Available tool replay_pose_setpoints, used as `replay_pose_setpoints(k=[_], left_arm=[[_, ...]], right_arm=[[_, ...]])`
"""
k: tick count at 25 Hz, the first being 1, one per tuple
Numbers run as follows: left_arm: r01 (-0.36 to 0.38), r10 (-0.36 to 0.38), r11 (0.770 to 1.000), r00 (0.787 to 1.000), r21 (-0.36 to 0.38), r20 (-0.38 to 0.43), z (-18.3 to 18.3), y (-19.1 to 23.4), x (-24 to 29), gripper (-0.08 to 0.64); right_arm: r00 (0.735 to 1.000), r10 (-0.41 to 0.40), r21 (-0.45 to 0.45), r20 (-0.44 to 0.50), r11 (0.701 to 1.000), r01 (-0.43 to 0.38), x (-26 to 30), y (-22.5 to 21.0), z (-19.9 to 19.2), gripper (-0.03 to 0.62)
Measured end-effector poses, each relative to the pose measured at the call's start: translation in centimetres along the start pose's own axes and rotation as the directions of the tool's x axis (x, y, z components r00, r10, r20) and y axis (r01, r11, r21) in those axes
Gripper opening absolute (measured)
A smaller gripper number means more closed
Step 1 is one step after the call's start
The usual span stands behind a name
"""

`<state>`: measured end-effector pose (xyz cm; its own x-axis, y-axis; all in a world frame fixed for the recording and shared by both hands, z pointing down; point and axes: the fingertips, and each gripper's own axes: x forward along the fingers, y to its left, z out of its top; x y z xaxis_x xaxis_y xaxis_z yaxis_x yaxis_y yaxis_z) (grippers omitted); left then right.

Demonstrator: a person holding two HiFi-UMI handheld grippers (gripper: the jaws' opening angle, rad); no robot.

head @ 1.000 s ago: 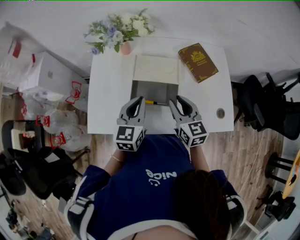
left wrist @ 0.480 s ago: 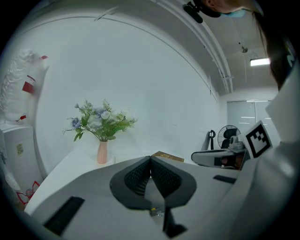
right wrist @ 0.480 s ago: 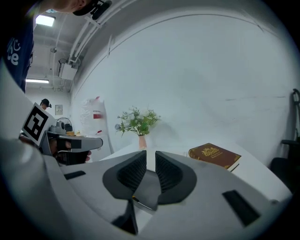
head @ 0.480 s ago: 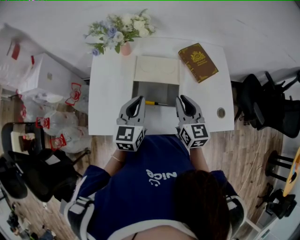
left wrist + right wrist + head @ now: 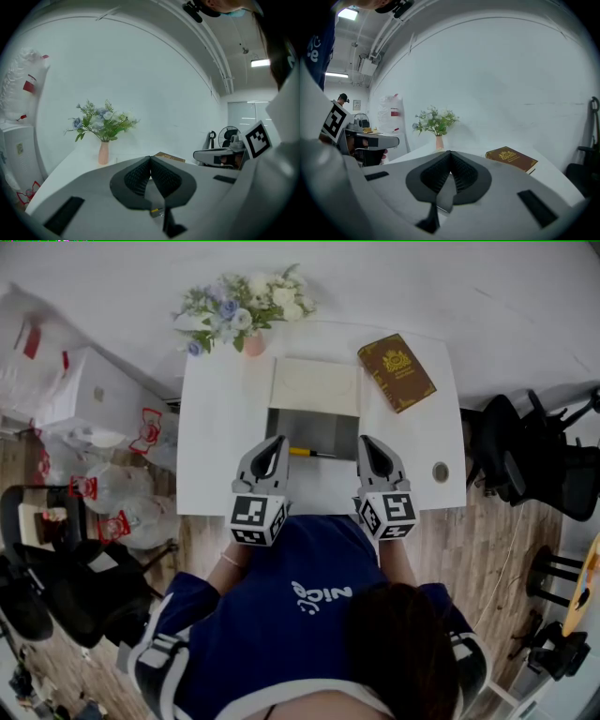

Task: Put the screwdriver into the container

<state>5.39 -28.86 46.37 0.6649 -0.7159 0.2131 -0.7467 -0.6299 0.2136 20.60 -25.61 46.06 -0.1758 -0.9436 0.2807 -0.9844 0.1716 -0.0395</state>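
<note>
A grey box container [image 5: 281, 423] with its cream lid [image 5: 315, 386] folded back stands mid-table. The screwdriver [image 5: 302, 452], yellow-handled, lies across the front of its grey inside. In the left gripper view a bit of the yellow handle [image 5: 154, 211] shows below the jaws. My left gripper [image 5: 278, 441] hovers at the container's front left corner, shut and holding nothing [image 5: 150, 158]. At the front right corner my right gripper [image 5: 364, 441] is also shut on nothing [image 5: 450, 152].
A vase of flowers [image 5: 246, 310] stands at the table's [image 5: 220, 446] back left. A brown book [image 5: 397, 371] lies at the back right and a small round object [image 5: 441, 471] near the right front edge. Black chairs and white bags flank the table.
The right gripper's jaws have closed from open to shut, and it has drawn slightly to the right. The left gripper and the screwdriver have stayed in place.
</note>
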Motion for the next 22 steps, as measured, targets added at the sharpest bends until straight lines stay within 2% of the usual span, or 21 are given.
replay_pose_setpoints(k=[22], left_arm=[[-0.014,0.014,1.0,1.0,0.007,-0.002,-0.21,-0.36,0.17,0.017]], right_arm=[[1.0,0.018,-0.042,-0.004,0.999,-0.018,-0.02,-0.22,-0.53,0.021]])
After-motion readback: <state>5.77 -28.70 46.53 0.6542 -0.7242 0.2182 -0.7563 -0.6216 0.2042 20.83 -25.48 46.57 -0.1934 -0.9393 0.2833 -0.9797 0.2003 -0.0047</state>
